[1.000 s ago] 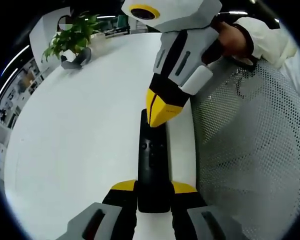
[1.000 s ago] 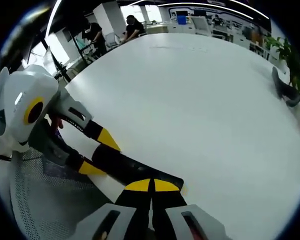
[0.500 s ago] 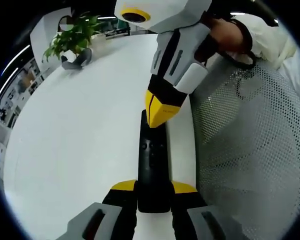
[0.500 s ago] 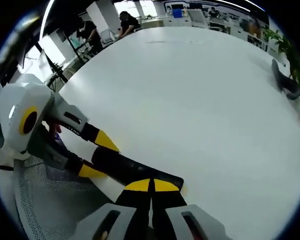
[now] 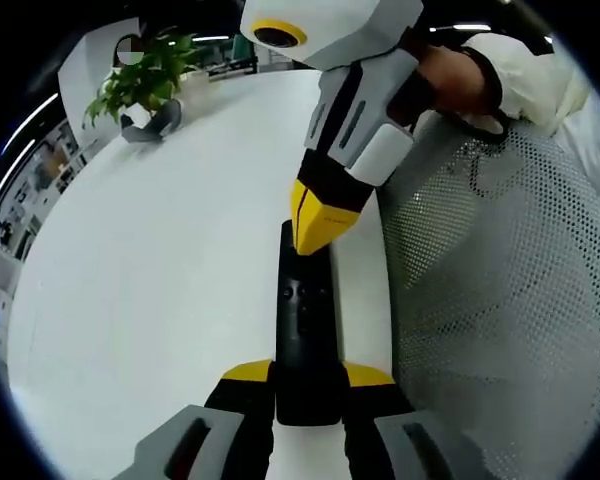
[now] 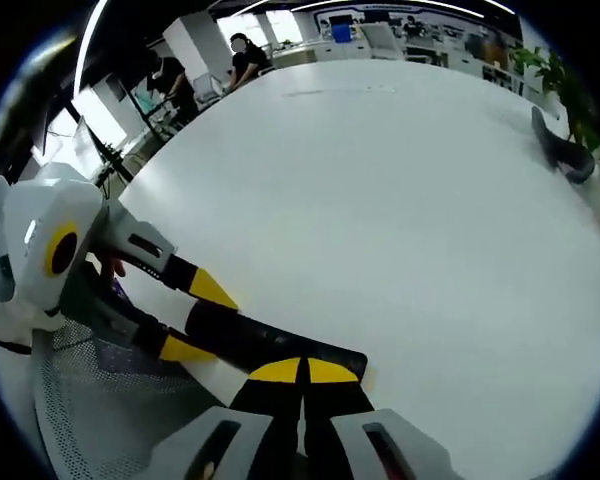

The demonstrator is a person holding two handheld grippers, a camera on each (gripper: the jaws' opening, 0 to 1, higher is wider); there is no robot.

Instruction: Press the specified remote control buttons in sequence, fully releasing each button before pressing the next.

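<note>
While its near end is pinched between the yellow-tipped jaws of the left tongs (image 5: pixel 307 380), a black remote control (image 5: pixel 306 325) is held lengthwise near the edge of a white surface (image 5: pixel 160 270). Small round buttons are seen midway along its face, but any lettering is too small to be read. The remote's far end is touched from above by the right tongs (image 5: pixel 320 222), whose yellow tips are pressed together. In the right gripper view, the same closed tips (image 6: pixel 302 372) are set on the remote (image 6: pixel 260 340), with the left tongs (image 6: pixel 195 318) clamped at its other end. A white mesh chair back (image 5: pixel 490 300) is seen just beside the surface. Farther off, a potted plant (image 5: pixel 145 85) is seen at the surface's far edge.
</note>
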